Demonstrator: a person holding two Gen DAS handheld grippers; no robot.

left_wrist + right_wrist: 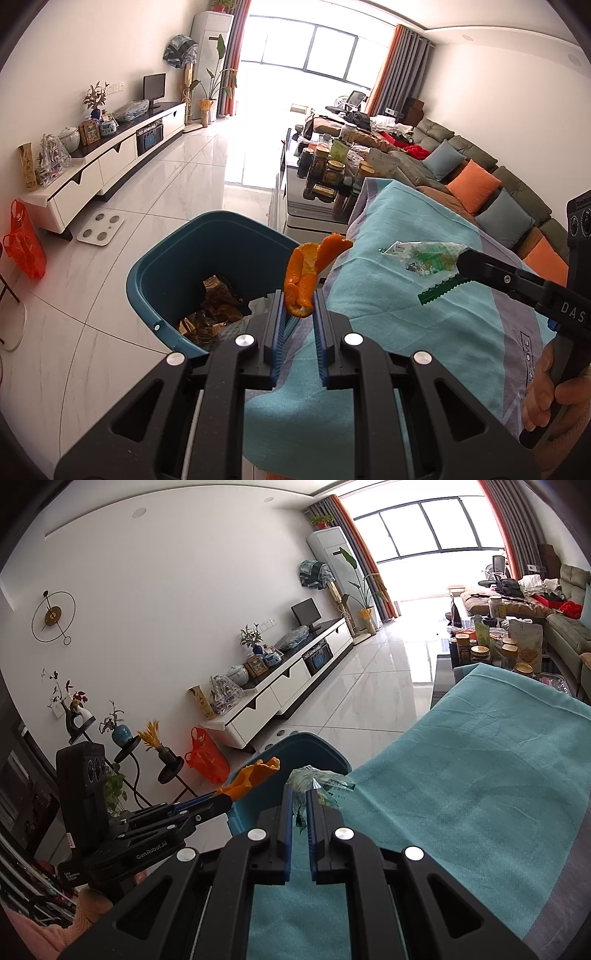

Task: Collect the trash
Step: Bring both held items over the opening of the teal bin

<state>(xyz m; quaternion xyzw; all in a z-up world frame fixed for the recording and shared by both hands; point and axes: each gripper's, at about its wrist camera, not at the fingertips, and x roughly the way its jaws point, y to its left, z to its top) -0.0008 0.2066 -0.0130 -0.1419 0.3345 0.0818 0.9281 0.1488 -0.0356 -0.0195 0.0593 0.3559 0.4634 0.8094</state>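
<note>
Grip comes first: the left gripper [299,306] is clenched on a curled strip of orange citrus peel [306,273], which stands up out of the blue-lined pads, while the right gripper [300,801] is clamped on a crumpled clear plastic wrapper with green print [319,779]. Seen from the left wrist, that wrapper [424,258] hangs at about two o'clock from the peel, over the teal cotton cloth [424,332] that covers the table.

Both pieces look lifted clear of the cloth, so I judge the pick-up finished and the carry to the bin to be the step in hand. The peel sits near the rim of the dark teal plastic waste bin [173,258], which stands on the white tiled floor at about ten o'clock from the left fingers; the wrapper is farther off, over the table.

Next, each hand probably needs to travel out past the table edge until its load hangs over the bin's mouth, then let go; the light wrapper may cling to the pads or drift.

Inside the bin lie brown crumpled papers [218,306] and some pale scraps; it is far from full.
</note>
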